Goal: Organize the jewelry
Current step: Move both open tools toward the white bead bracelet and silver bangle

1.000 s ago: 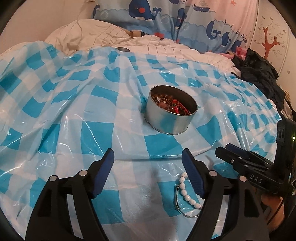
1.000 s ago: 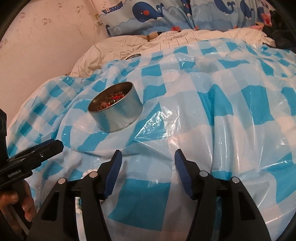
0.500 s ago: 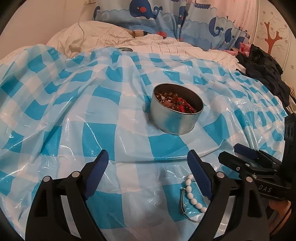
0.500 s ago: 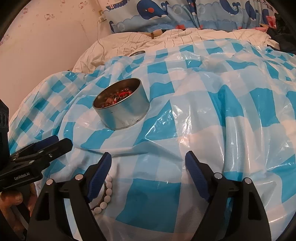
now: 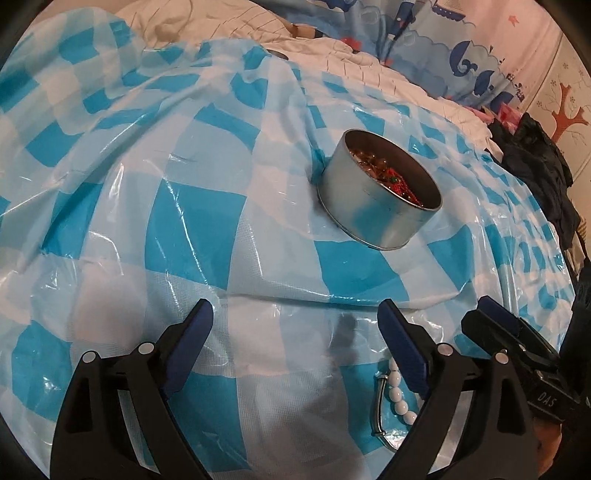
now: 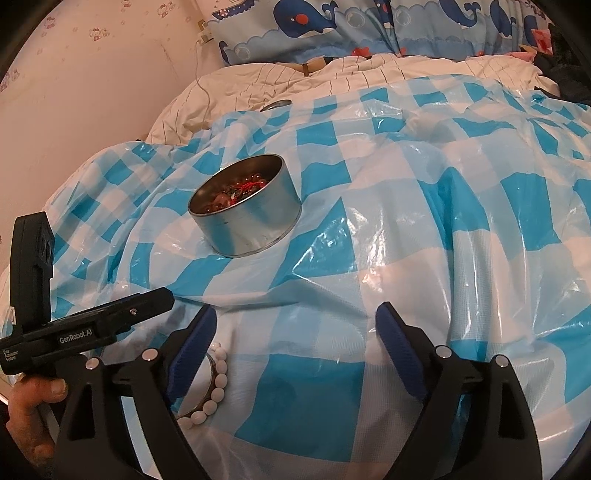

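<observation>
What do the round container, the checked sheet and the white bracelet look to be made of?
Round tin: thin bare metal, dull silvery sheen with a rolled rim. Checked sheet: thin plastic film, glossy and crinkled. White bead bracelet: smooth oval beads, likely plastic or imitation pearl, beside a metal-looking band.

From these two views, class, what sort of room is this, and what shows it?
Probably a bedroom: a rumpled white quilt lies under the blue checked plastic sheet, whale-print bedding is piled behind, and dark clothes are heaped alongside.
</observation>
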